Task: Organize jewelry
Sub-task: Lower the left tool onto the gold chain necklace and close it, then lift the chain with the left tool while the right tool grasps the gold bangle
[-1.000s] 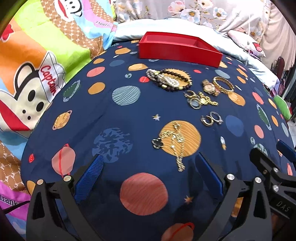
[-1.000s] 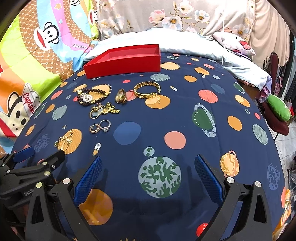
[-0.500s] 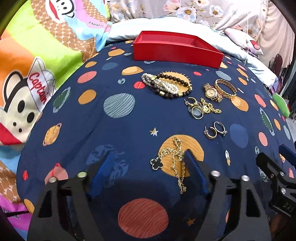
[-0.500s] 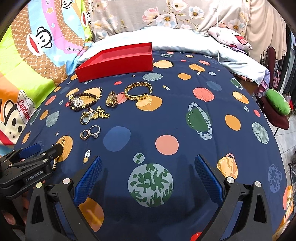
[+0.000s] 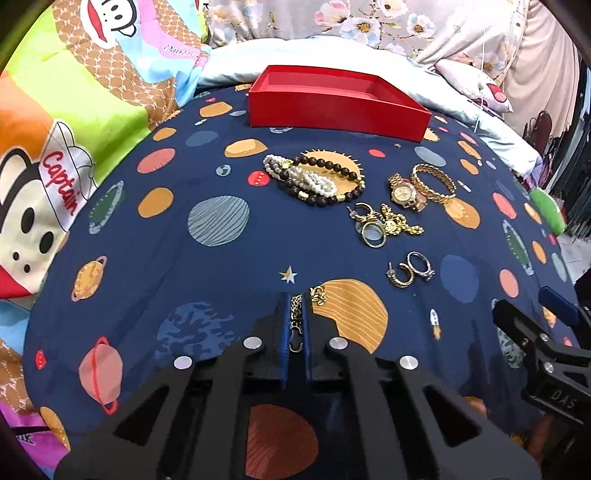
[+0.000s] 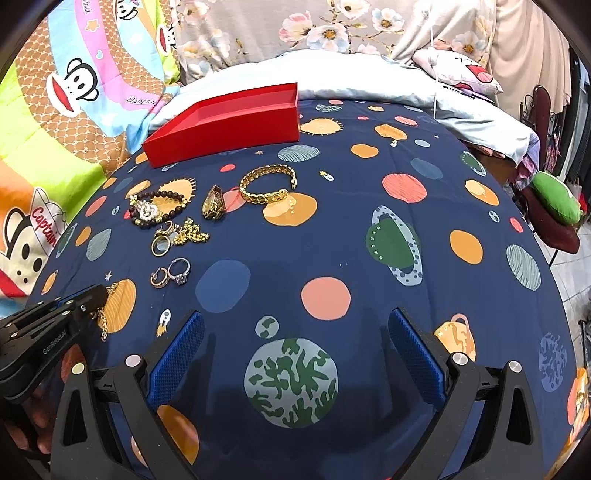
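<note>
Navy bedding printed with planets covers the bed, with a monkey-print quilt and floral pillows behind it. Taking the red box as the landmark: it sits open-topped at the far edge of the navy cloth, nothing visible inside from either view.

Just in front of the box lie the bead bracelets, dark and pearl strands tangled together. To their right, still near the box, are a gold watch and a gold chain bracelet, touching or nearly so. A step further from the box sits a cluster of a gold ring and small chain, then a pair of rings side by side.

Farthest from the box, on the near side of the bed, the left gripper points steeply down at the cloth. Its jaws have just been closing and now pinch the gold necklace between the blue pads; a loop of chain spills out to the right onto an orange planet. In the right wrist view the same chain trails below that gripper's tip.

The right gripper is angled down, well to the right of the box and the jewelry, over a green-blotched planet. Its fingers are spread wide with only cloth between them.
</note>
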Tool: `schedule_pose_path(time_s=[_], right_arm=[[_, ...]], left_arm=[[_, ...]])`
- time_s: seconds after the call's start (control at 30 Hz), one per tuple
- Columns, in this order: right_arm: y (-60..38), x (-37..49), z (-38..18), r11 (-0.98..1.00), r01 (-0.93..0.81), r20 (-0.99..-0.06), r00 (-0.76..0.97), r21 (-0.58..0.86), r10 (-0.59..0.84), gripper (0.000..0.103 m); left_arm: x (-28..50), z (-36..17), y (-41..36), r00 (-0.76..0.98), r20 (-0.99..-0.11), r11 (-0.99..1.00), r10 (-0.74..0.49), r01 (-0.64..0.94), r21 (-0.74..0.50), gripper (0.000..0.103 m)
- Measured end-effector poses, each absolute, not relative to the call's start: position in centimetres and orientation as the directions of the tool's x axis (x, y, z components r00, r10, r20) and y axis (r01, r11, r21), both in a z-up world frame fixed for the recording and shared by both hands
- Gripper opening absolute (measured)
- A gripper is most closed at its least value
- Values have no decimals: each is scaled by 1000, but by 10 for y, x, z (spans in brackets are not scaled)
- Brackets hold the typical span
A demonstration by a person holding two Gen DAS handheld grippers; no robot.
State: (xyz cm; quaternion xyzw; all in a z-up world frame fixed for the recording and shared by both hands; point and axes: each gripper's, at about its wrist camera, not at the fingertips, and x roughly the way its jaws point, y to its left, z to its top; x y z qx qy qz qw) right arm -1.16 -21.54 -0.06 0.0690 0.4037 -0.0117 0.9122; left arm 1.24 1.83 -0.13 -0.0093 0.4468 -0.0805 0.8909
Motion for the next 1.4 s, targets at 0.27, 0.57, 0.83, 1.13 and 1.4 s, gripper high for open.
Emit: schedule_pose_path(time_s=[0.27, 0.57, 0.83, 1.13, 1.4], right_arm=[[-215, 5, 10, 990, 40, -720, 690, 133, 69, 97], [-206, 58, 26, 992, -21, -697, 709, 122, 101, 63], [-192, 107, 24, 993, -70, -715, 689, 100, 121, 36], [-184, 134, 4, 990, -85, -764, 629, 115, 143, 13], [-188, 130, 3, 988, -79, -753, 640, 133, 153, 3]], left_arm=[[21, 10, 20, 592, -784, 982, -189, 133, -136, 5], [44, 28, 21, 631, -753, 982, -187, 124, -140, 5], [63, 35, 29, 645, -742, 983, -183, 104, -151, 5], [76, 32, 35, 642, -747, 984, -174, 88, -154, 5], [82, 33, 36, 643, -745, 984, -176, 88, -156, 5]])
